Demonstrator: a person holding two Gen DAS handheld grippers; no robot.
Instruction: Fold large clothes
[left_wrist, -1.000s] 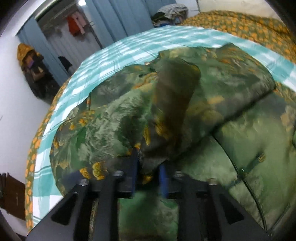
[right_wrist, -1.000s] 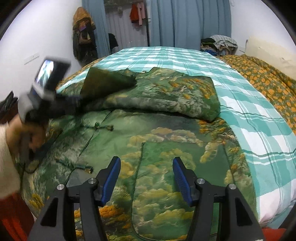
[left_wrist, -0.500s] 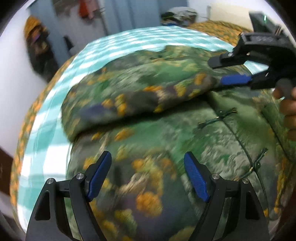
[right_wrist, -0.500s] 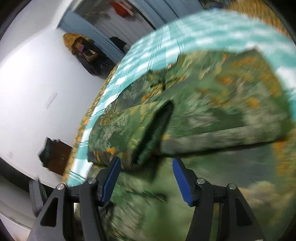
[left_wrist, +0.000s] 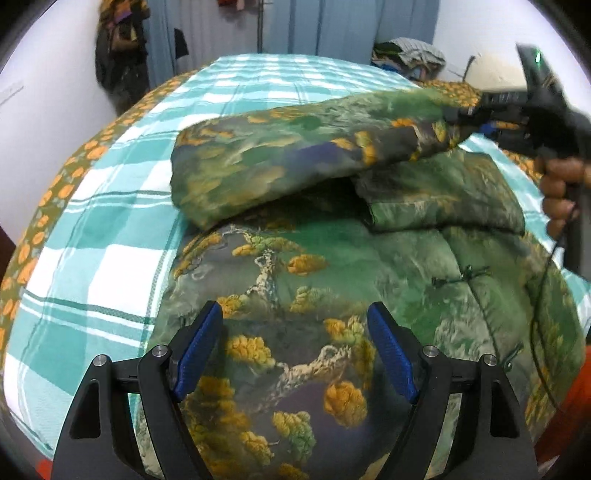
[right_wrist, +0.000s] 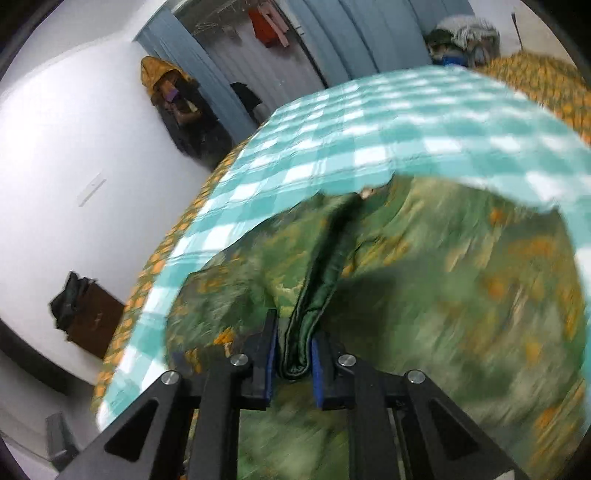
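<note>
A large green padded jacket (left_wrist: 332, 280) with orange tree prints lies on the bed. My left gripper (left_wrist: 295, 339) is open and empty, hovering over the jacket's near body. My right gripper (right_wrist: 293, 354) is shut on the cuff of the jacket's sleeve (right_wrist: 317, 280); in the left wrist view it (left_wrist: 469, 118) holds the sleeve (left_wrist: 295, 155) lifted across the jacket toward the right. The other sleeve (left_wrist: 443, 199) lies folded flat on the body. The right wrist view is motion-blurred.
The bed has a teal and white checked sheet (left_wrist: 110, 221) over an orange-flowered cover (left_wrist: 48, 192). Clothes are piled (left_wrist: 406, 59) at the far end. Blue curtains (left_wrist: 332, 26) and hanging coats (left_wrist: 118, 48) stand behind. A brown cabinet (right_wrist: 92, 321) is at the left.
My left gripper let go of the sleeve and opened, then drew back over the jacket's body. My right gripper moved in, shut on the sleeve's cuff and lifted it rightward.
</note>
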